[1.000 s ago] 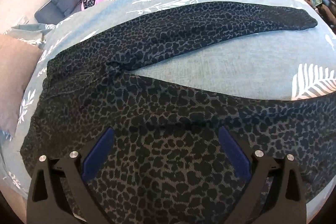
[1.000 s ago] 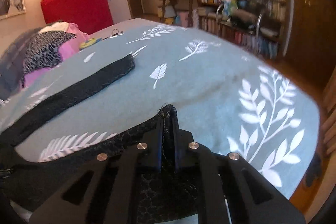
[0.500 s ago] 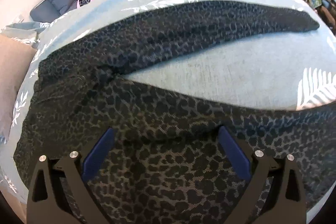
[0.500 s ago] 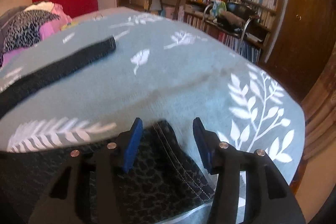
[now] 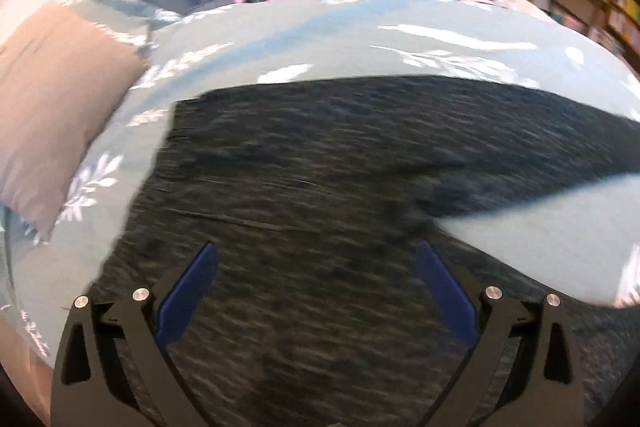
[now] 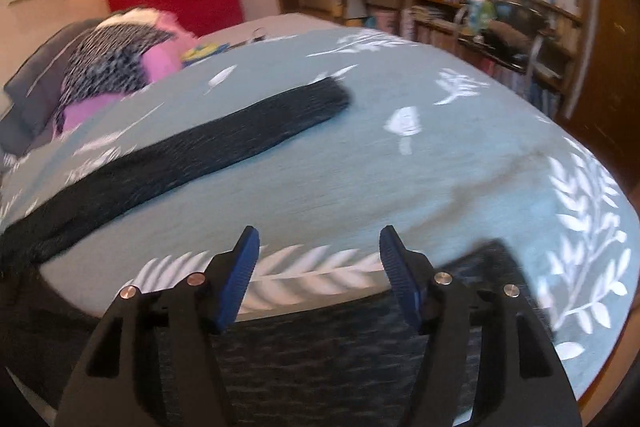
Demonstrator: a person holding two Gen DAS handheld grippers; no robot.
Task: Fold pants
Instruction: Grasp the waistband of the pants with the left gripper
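Both my grippers are spread wide, holding nothing. The pants (image 5: 320,187) lie flat on the bedspread (image 6: 400,179), legs splayed in a V: the near leg runs under both my tools, the far leg (image 6: 208,151) stretches away across the bedspread, a wedge of bare cover between them. My left gripper (image 5: 316,291) hangs over the seat of the pants, near the waistband end. My right gripper (image 6: 318,275) hangs at the inner edge of the near leg, towards its cuff (image 6: 496,255), fingers pointing at the far leg.

Here's the risk as I see it: both views are smeared, so I'm judging edges through blur. If I close on the near leg now, I may pinch only the top layer, or catch the bedspread with it, and drag the cover along. And with the legs this far apart, lifting one end ahead of the other would twist the leg and lay it crooked on its partner.
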